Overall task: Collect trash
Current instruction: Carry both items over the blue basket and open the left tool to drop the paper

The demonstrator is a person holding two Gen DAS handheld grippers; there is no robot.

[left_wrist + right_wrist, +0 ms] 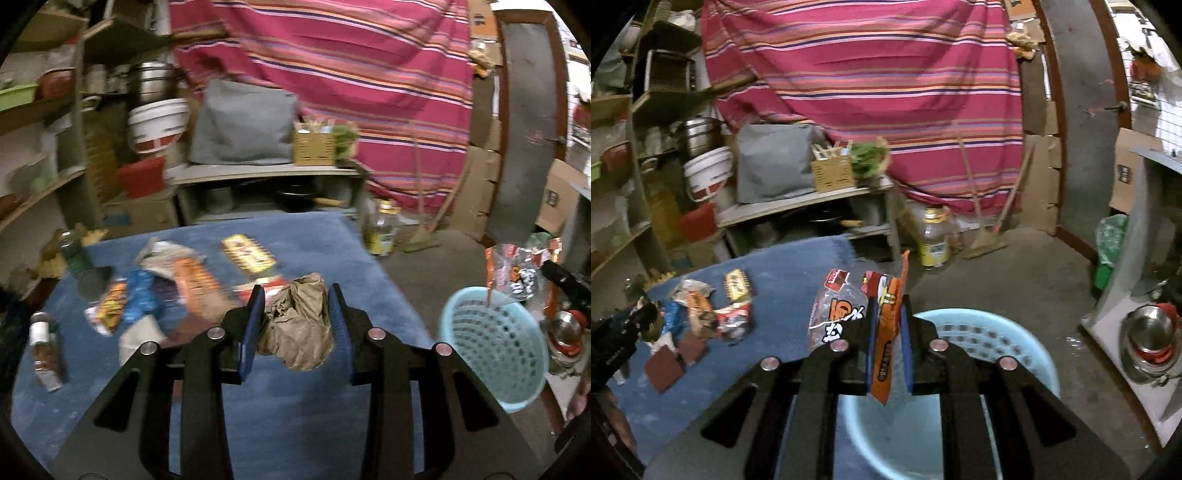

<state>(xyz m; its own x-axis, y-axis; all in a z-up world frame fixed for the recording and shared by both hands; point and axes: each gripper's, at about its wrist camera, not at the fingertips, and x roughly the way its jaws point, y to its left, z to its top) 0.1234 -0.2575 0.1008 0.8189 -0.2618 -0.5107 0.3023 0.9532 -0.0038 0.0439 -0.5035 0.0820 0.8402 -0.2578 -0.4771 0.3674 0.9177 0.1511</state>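
In the left wrist view, the left gripper [295, 295] is squeezing a crumpled brown paper ball [299, 328] between its blue pads, above the blue mat [303, 406]. The light blue basket [495, 354] is sitting off to the right on the floor, so this hand probably needs to carry the ball over the rim before letting go. More wrappers [173, 284] are lying on the mat. In the right wrist view, the right gripper [888, 306] is pinching an orange snack wrapper [886, 332] tight, right above the basket [1027, 350]. It looks best to open only when the wrapper is hanging inside the rim
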